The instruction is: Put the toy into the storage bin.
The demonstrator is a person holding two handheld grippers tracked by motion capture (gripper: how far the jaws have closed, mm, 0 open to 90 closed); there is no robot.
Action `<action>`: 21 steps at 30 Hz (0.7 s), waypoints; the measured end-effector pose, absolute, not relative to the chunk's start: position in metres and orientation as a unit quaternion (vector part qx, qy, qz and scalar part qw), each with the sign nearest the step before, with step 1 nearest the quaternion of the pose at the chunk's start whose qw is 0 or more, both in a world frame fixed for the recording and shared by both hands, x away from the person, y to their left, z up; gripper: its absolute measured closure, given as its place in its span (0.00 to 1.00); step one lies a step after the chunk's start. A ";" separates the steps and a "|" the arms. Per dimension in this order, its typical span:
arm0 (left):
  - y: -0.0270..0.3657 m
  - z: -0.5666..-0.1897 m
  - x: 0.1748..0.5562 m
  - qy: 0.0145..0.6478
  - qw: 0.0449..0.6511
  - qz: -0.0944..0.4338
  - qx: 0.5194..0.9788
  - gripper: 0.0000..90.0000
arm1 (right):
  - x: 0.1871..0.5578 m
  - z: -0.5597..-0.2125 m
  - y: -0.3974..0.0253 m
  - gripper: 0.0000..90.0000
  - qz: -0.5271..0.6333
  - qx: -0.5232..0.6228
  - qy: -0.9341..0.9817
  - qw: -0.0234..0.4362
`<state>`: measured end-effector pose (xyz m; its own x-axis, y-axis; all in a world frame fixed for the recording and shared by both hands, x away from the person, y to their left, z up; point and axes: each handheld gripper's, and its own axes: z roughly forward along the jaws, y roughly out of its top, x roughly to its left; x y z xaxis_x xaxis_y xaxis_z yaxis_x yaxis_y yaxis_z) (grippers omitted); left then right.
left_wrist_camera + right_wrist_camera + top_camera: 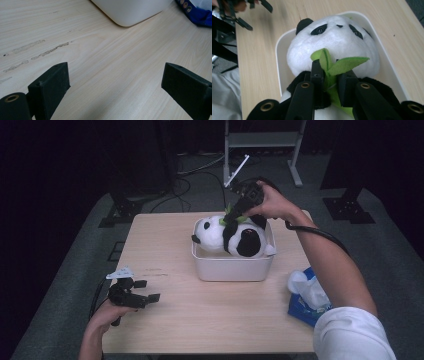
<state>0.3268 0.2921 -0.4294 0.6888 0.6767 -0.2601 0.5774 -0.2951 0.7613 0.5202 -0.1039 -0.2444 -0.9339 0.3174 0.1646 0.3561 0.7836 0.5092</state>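
Grey carpet (75,270), dark room, metal rack (262,140)

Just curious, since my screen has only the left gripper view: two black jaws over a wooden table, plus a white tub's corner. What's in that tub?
Observer: A plush panda lies in the white tub.
Visitor: Is anything touching it?
Observer: Yes, the right hand-held gripper is shut on the green felt leaf at the panda's chest.
Visitor: And the blue thing in my corner?
Observer: A blue tissue pack with a white tissue sticking out of it.
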 end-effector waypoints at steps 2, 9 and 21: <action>0.292 -0.430 0.327 0.390 0.447 0.055 0.803 0.07 | 0.520 -0.248 -0.103 0.85 -0.269 -0.179 -0.946 0.031; 0.290 -0.429 0.326 0.389 0.447 0.055 0.804 0.07 | 0.516 -0.267 -0.102 0.85 -0.255 -0.178 -0.949 0.042; 0.290 -0.429 0.326 0.386 0.446 0.056 0.806 0.07 | 0.495 -0.279 -0.093 0.85 -0.255 -0.152 -0.953 0.064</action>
<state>0.3256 0.2904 -0.4287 0.6955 0.6722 -0.2540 0.5724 -0.3046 0.7613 0.4953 -0.0930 -0.2785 -0.9453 0.2575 0.2004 0.3232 0.8239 0.4655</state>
